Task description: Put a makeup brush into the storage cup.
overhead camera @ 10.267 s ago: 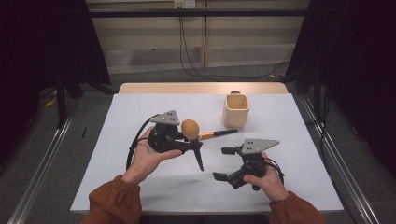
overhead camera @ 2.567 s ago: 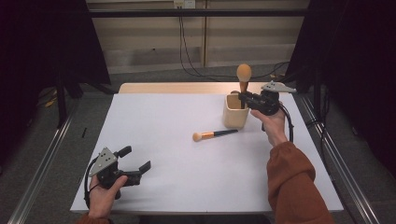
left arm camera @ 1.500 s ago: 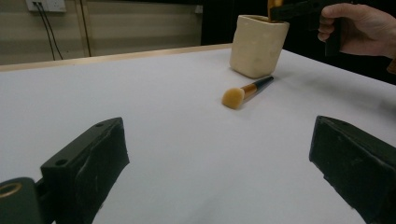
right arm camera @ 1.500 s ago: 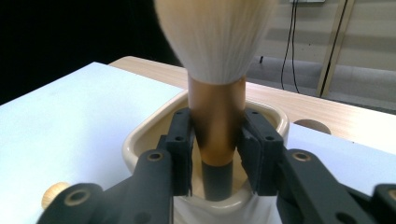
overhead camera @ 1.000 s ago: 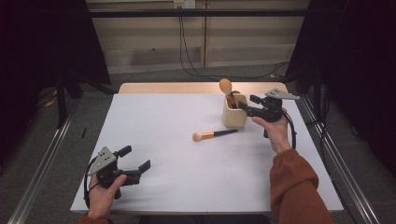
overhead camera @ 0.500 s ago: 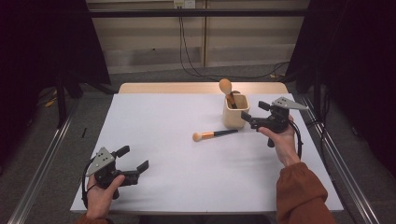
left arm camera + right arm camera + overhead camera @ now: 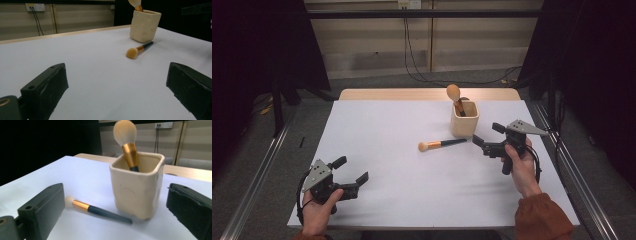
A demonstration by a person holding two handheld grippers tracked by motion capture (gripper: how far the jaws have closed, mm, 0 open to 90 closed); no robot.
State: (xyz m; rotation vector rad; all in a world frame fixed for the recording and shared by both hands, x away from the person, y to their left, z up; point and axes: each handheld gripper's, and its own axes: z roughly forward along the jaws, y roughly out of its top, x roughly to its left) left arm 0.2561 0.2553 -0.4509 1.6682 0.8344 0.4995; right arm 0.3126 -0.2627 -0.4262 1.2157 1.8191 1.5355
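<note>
A cream square cup (image 7: pixel 464 119) (image 7: pixel 137 193) (image 7: pixel 145 25) stands at the table's far right, with a large makeup brush (image 7: pixel 455 98) (image 7: pixel 127 143) leaning in it, bristles up. A smaller brush (image 7: pixel 442 145) (image 7: pixel 96 210) (image 7: pixel 138 49) lies flat on the white table just left of the cup. My right gripper (image 7: pixel 486 135) (image 7: pixel 115 220) hovers to the right of the cup, its jaws having just been opening, wide apart with nothing between them. My left gripper (image 7: pixel 350 169) (image 7: pixel 117 92) rests open at the near left corner, far from both brushes.
The white table (image 7: pixel 402 130) has a wooden far edge (image 7: pixel 412 93). Metal rails (image 7: pixel 257 175) run along both sides on the floor. Cables (image 7: pixel 412 55) hang down the back wall. Dark curtains flank the table.
My right gripper let go of the large brush in the cup, opened, and drew back toward the near right. The left gripper stayed put.
</note>
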